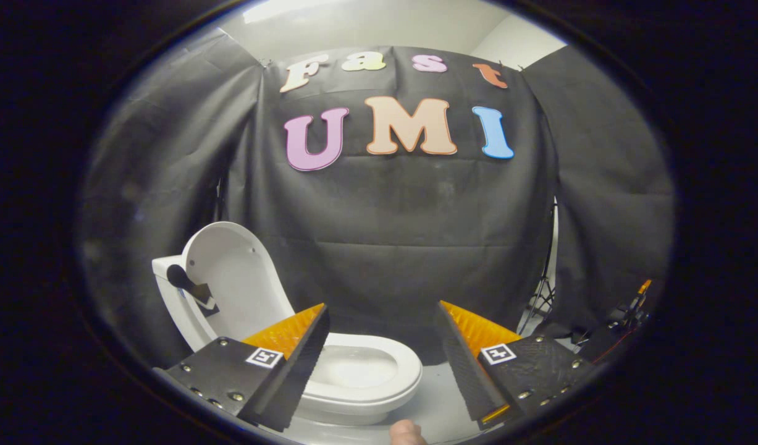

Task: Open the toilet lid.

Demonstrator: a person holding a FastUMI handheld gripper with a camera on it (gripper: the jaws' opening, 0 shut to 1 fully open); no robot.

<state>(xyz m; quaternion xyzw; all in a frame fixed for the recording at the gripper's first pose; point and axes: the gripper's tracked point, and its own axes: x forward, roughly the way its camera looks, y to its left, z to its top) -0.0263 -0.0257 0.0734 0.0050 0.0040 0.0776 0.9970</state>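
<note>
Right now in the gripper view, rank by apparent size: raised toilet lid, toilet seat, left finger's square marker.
1. Toilet lid, raised upright behind the bowl.
2. Toilet seat, partly hidden by the open gripper, so lid versus seat is unsure.
3. Square marker, smallest even though nearest the camera.

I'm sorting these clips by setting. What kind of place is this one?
Likely a staged bathroom mock-up in a recording booth, not a real bathroom: a white toilet with its lid raised stands before black cloth walls, with a light stand behind. The gripper hangs open.
</note>
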